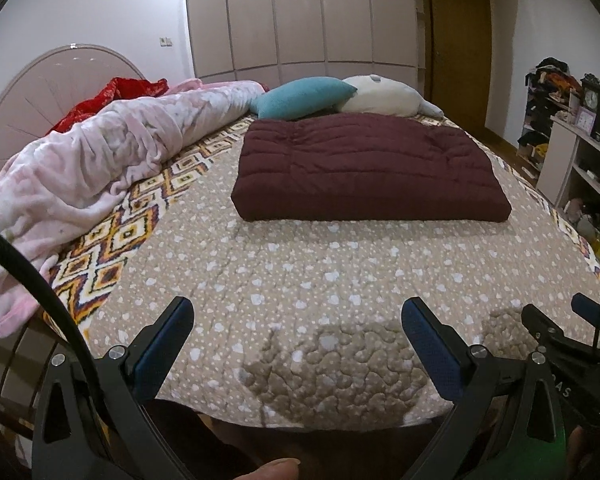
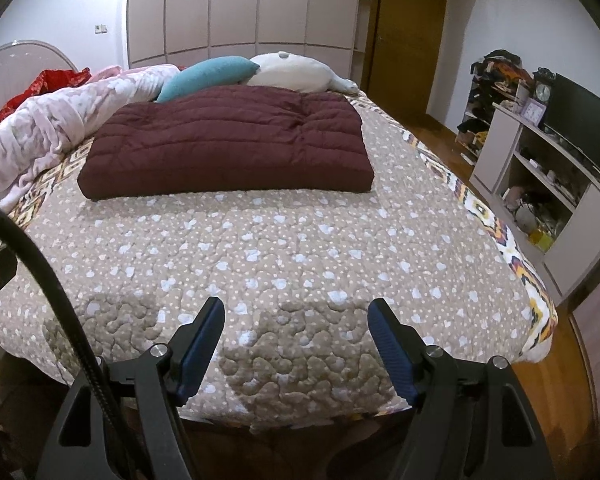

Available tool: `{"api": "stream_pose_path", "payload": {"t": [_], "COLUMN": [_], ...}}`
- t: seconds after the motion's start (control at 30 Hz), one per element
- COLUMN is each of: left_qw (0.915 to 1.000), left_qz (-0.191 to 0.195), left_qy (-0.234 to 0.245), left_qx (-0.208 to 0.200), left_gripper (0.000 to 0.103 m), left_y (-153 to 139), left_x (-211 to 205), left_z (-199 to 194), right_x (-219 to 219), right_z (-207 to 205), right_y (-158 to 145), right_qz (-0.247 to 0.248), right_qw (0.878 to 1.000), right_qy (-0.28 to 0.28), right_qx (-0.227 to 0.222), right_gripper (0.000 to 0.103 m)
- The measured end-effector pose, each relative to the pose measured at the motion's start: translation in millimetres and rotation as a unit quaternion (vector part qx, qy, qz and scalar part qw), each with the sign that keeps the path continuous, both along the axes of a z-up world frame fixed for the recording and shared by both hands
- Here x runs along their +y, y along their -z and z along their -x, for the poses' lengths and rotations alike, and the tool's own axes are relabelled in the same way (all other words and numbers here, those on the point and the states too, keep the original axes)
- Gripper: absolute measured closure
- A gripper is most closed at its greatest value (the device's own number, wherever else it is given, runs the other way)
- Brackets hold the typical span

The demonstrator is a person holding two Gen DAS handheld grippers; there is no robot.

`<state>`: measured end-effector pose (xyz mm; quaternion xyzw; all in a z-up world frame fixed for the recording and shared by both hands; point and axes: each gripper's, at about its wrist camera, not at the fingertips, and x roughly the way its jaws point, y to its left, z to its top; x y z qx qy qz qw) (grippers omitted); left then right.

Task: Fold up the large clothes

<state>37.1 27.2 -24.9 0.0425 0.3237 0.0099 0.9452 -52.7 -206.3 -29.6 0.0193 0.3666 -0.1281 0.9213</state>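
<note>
Bedroom, quilted bed cover [image 2: 292, 256]. Maroon puffer garment [image 2: 228, 144] is seen folded mid-bed, well apart from both tools. Left tool [image 1: 298, 332] and right tool [image 2: 296, 332] are held wide open, empty. Judged light, soft, springy, slippery-shelled; best pinched at near corners.

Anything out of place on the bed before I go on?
Nothing odd with the maroon padded garment: it lies folded flat and square. Only the pink blanket is bunched, spilling over the bed's left edge. Both claws are open and empty.
</note>
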Motion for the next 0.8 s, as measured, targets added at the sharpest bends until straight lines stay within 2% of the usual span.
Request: {"api": "stream_pose_path", "payload": {"t": [0.8], "left_qw": [0.9991], "left_qz": [0.01], "left_qy": [0.017], "left_qx": [0.039], "left_gripper": [0.0], "left_y": [14], "left_x": [-2], "left_z": [-5], "right_x": [3], "right_z": [-3], "right_y": [7], "right_qz": [0.009], "right_qw": [1.0], "right_qy": [0.005], "right_qx": [0.014], "right_gripper": [0.024]}}
